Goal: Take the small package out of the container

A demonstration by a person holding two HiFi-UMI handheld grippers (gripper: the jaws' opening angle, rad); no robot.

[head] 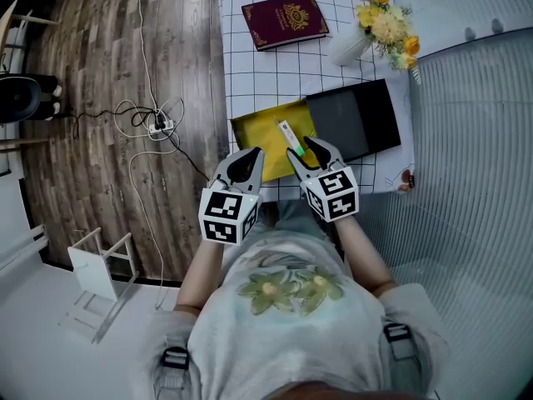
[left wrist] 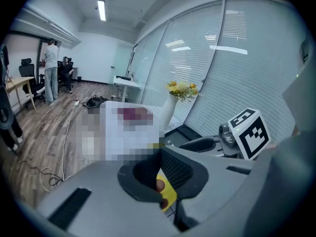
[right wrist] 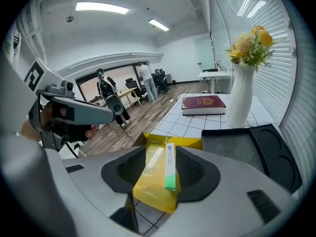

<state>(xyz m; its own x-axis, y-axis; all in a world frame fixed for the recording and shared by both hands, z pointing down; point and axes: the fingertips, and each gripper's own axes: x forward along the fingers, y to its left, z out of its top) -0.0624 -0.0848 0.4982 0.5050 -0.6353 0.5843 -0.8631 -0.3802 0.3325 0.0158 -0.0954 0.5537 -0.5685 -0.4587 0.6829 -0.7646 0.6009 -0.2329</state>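
Observation:
A yellow container (head: 254,127) lies open at the near edge of the table, and a small white package with a green end (head: 289,137) lies in it. My right gripper (head: 301,147) is open, its jaws spread to either side of the package (right wrist: 169,164) above the container (right wrist: 148,181) without pressing on it. My left gripper (head: 252,152) hovers at the container's near left corner. Its tips look closed together (left wrist: 161,149), and a bit of yellow (left wrist: 169,195) shows through the hollow behind them. Whether they pinch the rim I cannot tell.
A black lid (head: 354,119) lies against the container's right side. Farther back on the gridded cloth are a maroon book (head: 285,19) and a white vase (head: 350,47) of yellow flowers. Cables (head: 154,123) and a white stool (head: 100,273) are on the floor at left.

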